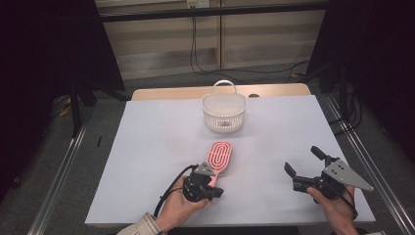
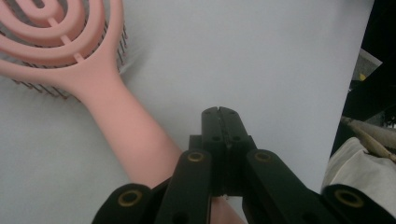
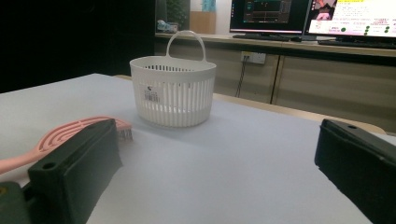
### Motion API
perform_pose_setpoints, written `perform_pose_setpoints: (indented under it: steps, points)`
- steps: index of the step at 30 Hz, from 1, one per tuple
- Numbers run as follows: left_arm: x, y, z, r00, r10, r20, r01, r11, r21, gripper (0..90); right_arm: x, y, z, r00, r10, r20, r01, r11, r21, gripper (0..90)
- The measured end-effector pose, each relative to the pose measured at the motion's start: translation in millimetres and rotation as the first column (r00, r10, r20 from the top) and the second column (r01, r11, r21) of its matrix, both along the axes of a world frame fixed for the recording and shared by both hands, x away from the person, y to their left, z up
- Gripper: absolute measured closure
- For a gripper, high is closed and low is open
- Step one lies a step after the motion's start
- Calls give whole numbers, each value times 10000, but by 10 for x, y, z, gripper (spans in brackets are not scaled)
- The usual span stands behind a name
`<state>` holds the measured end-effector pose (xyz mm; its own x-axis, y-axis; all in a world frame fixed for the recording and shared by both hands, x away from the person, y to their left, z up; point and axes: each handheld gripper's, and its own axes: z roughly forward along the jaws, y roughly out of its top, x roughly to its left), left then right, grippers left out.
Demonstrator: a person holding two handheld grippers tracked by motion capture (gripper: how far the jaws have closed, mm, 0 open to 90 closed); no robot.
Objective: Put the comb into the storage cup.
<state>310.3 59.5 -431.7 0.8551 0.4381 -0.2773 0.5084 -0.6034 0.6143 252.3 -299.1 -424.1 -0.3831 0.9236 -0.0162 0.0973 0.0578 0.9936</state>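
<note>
One pink vented hairbrush [image 1: 221, 156] lies on the desk [image 1: 147, 147], and one white slotted basket [image 1: 224, 111] with a single loop handle stands there too. Two tools are in view, the left tool [image 1: 215, 192] and the right tool [image 1: 303, 161]. Two monitors [image 3: 268, 16] sit on the far counter.

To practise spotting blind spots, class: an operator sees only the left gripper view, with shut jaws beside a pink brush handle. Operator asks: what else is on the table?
Observer: A white basket stands beyond the brush, apart from it.
Operator: Where is the other gripper?
Observer: The right gripper is held right of the brush, jaws wide open, gripping nothing.
Operator: Which way does it face?
Observer: Toward the basket.
</note>
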Motion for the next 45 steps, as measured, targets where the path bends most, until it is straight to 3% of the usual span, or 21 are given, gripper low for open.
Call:
perform_pose_setpoints:
  steps: [12,32,37,41,45]
  points:
    - [29,88,-7,9998,208,-71,-207,9997,137,900,-1,0,0,10000,-19,-13,19,10000,13,0]
    - [59,116,-12,9995,265,159,-270,9993,277,900,0,-1,1,10000,-13,-19,13,10000,16,0]
    - [47,130,38,9990,179,404,-173,9997,-162,900,3,-1,-1,10000,-54,-20,54,10000,1,0]
    - [54,169,95,9975,356,607,-303,9957,-873,888,-5,0,4,10000,-56,4,56,10000,49,0]
    - [68,226,140,9942,609,892,-515,9932,-1044,821,-9,2,5,10000,-14,51,14,10000,7,0]
